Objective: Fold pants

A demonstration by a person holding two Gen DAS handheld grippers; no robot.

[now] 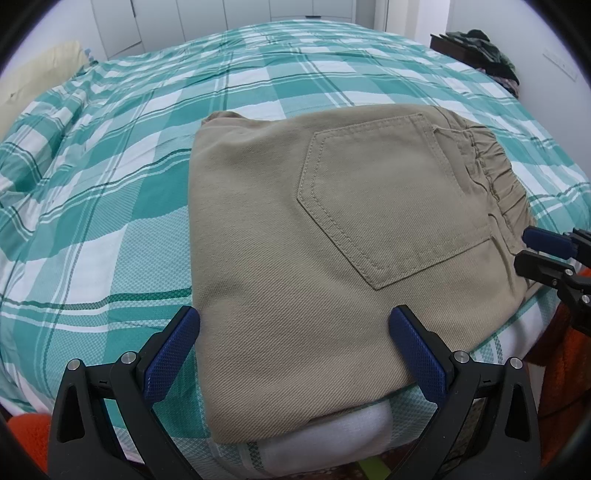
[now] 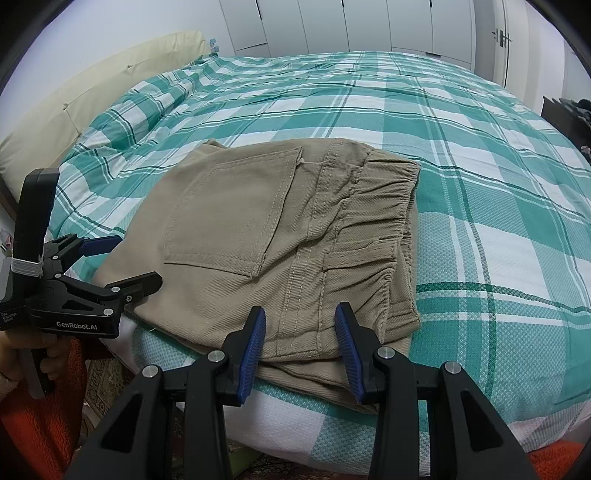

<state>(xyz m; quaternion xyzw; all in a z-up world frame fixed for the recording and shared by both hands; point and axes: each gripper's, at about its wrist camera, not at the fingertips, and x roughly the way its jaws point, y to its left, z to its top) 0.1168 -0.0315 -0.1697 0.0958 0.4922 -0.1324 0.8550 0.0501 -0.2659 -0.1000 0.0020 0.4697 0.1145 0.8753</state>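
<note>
Khaki pants (image 1: 295,229) lie folded into a compact rectangle near the front edge of the bed, back pocket up and elastic waistband (image 2: 373,236) to the right. My left gripper (image 1: 293,317) hovers open over the fold's near left part, its blue pads wide apart. In the right wrist view the left gripper (image 2: 133,262) stands at the pants' left edge. My right gripper (image 2: 301,314) is open above the near edge by the waistband seam, with fabric lying below the gap and nothing pinched. The right gripper (image 1: 532,251) also shows at the pants' right side.
A teal and white plaid cover (image 2: 480,184) spreads over the whole bed. A cream headboard (image 2: 92,92) lies far left, and white wardrobe doors (image 2: 332,22) stand behind. A dark side table with clothes (image 1: 476,48) sits far right. Orange fabric (image 2: 37,424) shows below the bed edge.
</note>
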